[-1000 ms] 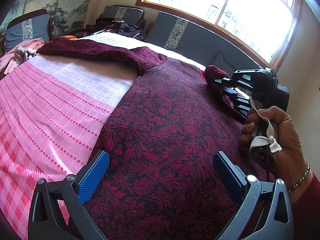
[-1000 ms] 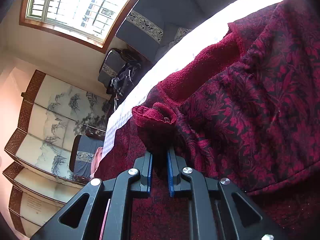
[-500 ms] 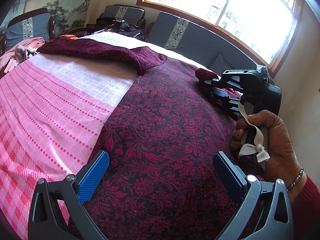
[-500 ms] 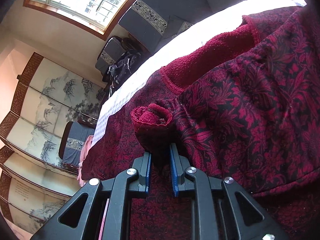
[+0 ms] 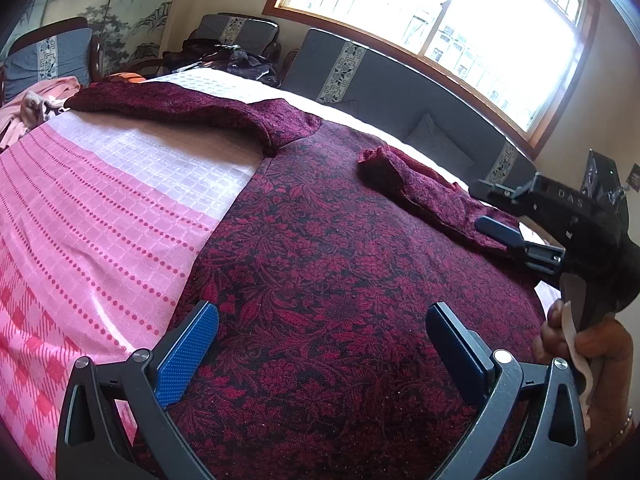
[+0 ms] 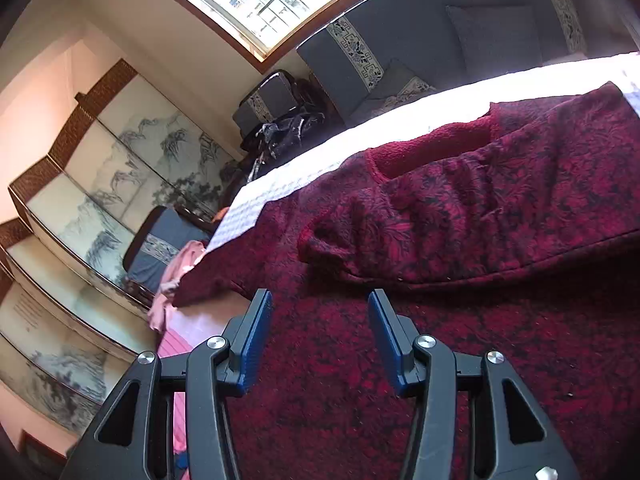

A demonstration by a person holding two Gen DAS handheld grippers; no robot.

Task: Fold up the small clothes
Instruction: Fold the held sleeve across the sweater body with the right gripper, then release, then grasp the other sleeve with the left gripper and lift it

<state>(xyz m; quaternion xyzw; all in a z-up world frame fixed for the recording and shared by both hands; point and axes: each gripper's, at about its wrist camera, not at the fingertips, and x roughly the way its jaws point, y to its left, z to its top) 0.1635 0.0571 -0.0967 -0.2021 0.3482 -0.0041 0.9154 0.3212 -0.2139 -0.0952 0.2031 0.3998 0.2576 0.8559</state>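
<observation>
A dark red floral sweater lies spread flat on a pink bed. One sleeve lies folded across the body; in the right wrist view its cuff rests just ahead of my right gripper, which is open and empty. The other sleeve stretches out to the far left. My left gripper is open and empty, hovering low over the sweater's hem area. The right gripper also shows in the left wrist view, at the right beside the folded sleeve.
The pink and white bedspread covers the bed on the left. A pink garment lies at the far left edge. Grey cushioned chairs stand under a window beyond the bed. A painted folding screen stands behind.
My right gripper carried the sleeve cuff inward over the sweater body, opened and let it go, then drew back. The left gripper has stayed in place, open.
</observation>
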